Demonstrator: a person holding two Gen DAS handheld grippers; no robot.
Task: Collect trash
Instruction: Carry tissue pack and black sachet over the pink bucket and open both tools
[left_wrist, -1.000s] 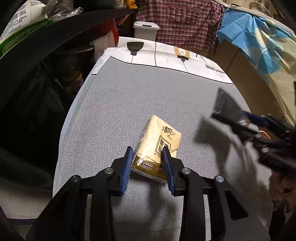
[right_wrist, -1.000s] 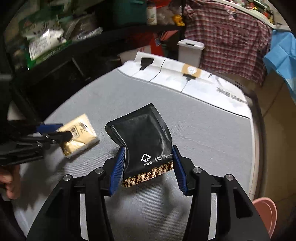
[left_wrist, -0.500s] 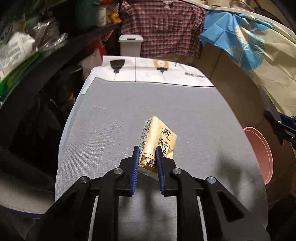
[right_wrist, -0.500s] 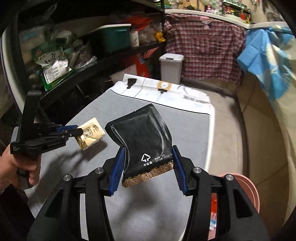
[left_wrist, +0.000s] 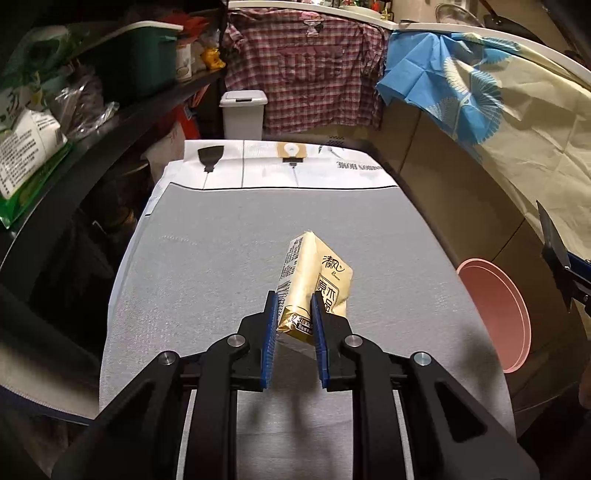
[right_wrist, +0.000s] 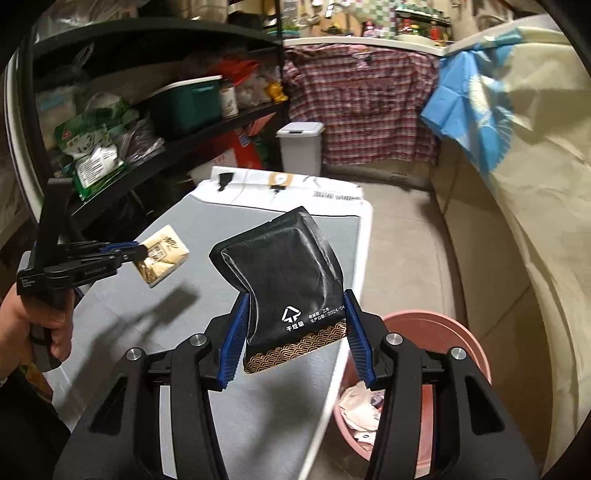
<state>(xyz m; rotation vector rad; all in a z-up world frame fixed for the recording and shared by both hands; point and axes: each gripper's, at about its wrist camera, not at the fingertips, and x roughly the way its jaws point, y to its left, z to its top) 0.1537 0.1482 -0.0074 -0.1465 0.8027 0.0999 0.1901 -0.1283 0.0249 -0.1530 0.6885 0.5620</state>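
Observation:
My left gripper (left_wrist: 293, 306) is shut on a yellow tissue pack (left_wrist: 314, 280) and holds it up above the grey table (left_wrist: 221, 266). The pack (right_wrist: 162, 254) and that gripper (right_wrist: 142, 253) also show in the right wrist view, at left. My right gripper (right_wrist: 295, 310) is shut on a black foil pouch (right_wrist: 284, 273) and holds it in the air over the table's right edge. A pink bin (right_wrist: 439, 332) stands on the floor below it, with crumpled paper trash (right_wrist: 360, 406) inside. The bin (left_wrist: 495, 314) shows at the right of the left wrist view.
A white printed sheet (left_wrist: 277, 170) covers the table's far end. A small white lidded bin (left_wrist: 243, 114) stands behind it, below a hanging plaid shirt (left_wrist: 306, 77). Dark shelves with bags and a green box (right_wrist: 188, 103) run along the left. A draped cloth (right_wrist: 535, 184) hangs at right.
Both grippers have risen with their loads. The left shut on the tissue pack and lifted it off the table. The right carried the pouch to the right, over the pink bin.

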